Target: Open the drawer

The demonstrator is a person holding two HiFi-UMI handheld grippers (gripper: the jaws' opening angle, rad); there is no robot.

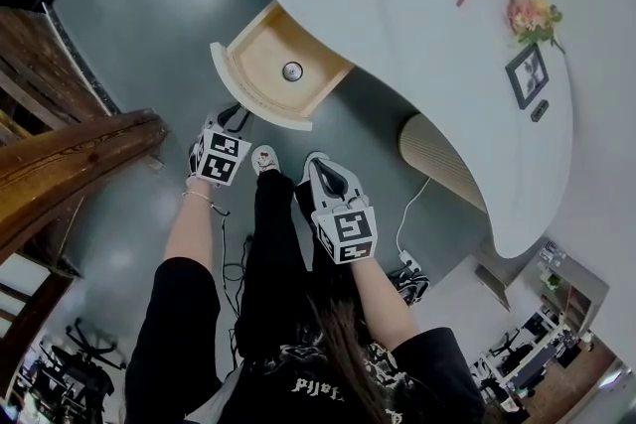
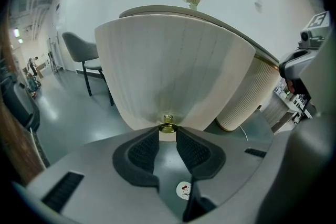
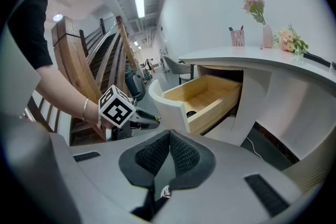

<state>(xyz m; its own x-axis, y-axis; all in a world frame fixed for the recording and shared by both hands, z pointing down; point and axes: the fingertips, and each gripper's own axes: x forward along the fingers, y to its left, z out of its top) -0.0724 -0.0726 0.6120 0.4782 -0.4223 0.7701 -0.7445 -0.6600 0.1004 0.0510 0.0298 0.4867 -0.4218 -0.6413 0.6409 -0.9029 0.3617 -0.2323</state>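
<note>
Drawer [image 1: 266,50]: pale wood box with a curved white front, pulled well out from under the near-left edge of the white desk [image 1: 397,5]; the task looks all but done.
Contents: one small round object [image 1: 292,70] on the drawer floor, otherwise bare wood.
Knob [image 2: 167,125]: small brass stud, set low on the middle of the curved front — the only sound place to take hold.
Left gripper [image 1: 237,117]: at the drawer front, fingers nipped on the knob from either side.
Right gripper [image 3: 169,135]: held nearer the person's body, to the right of the left one, fingers pressed together with nothing between them.
Handling, judged: the box is likely light and stiff and runs on slides. The knob is small, smooth metal, so a slanting pull could slip off it; a straight pull toward the person suits best.
Edges: the front's curved ends overhang the box sides. The desk edge lies over the drawer's far end. A ribbed pedestal [image 1: 442,159] stands to the right, apart from the drawer.
Open room: bare grey floor lies on the near side of the front, though the person's shoes [image 1: 264,158] stand close behind the left gripper. A wooden stair rail [image 1: 79,159] is well apart at left, and a cable [image 1: 409,213] trails on the floor at right.
Risk: pulling past the end of travel — the box could drop free.
</note>
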